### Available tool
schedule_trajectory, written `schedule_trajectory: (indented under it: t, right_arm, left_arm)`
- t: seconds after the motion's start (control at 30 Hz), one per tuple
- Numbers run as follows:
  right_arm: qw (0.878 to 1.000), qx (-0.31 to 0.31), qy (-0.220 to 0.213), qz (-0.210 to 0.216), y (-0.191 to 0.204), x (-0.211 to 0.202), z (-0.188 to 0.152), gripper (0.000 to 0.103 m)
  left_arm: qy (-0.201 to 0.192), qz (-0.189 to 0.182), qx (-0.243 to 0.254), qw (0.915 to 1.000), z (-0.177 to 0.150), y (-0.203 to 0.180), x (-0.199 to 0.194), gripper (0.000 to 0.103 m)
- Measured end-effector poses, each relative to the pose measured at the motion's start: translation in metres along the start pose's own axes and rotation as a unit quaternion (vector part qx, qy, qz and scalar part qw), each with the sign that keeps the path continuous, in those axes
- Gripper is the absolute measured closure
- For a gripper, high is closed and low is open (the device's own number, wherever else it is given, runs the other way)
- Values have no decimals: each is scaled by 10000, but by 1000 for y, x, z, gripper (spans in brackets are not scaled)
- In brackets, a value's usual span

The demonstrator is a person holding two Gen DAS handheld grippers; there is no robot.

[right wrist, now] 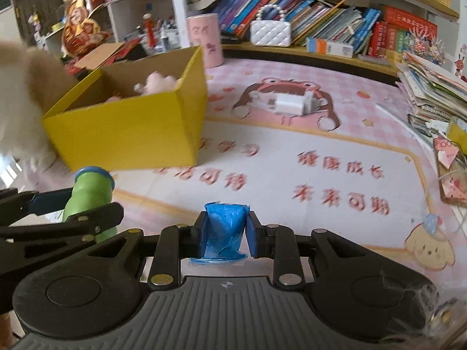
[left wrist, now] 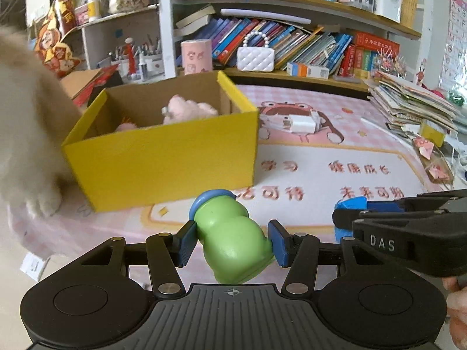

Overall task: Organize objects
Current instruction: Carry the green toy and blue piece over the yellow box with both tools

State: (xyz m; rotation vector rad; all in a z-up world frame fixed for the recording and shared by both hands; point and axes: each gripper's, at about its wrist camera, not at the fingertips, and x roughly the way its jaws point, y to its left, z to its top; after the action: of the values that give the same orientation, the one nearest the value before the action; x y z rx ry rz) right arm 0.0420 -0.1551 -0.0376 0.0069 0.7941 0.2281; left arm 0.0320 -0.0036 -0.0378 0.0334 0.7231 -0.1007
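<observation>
My left gripper is shut on a green toy bottle with a blue cap, held above the pink desk mat. My right gripper is shut on a crumpled blue plastic roll. The same green bottle shows at the left of the right wrist view, and the right gripper's arm enters the left wrist view from the right. An open yellow cardboard box, also yellow box, stands ahead on the left with a pink plush toy inside.
A white charger lies on the mat beyond the box. A fluffy cream plush stands left of the box. A stack of booklets sits at the right edge. Shelves with books, a white handbag and a pink canister line the back.
</observation>
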Motion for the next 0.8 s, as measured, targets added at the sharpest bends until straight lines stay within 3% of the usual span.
schedule_trajectory:
  t: [0.4, 0.8]
  right_arm:
    - [9987, -370, 198, 283, 67, -11, -33, 78]
    - [9982, -514, -68, 306, 93, -29, -33, 78]
  left_arm:
    - [49, 386, -339, 9987, -45, 55, -40, 51]
    - [-371, 477, -328, 9976, -44, 74, -67, 51]
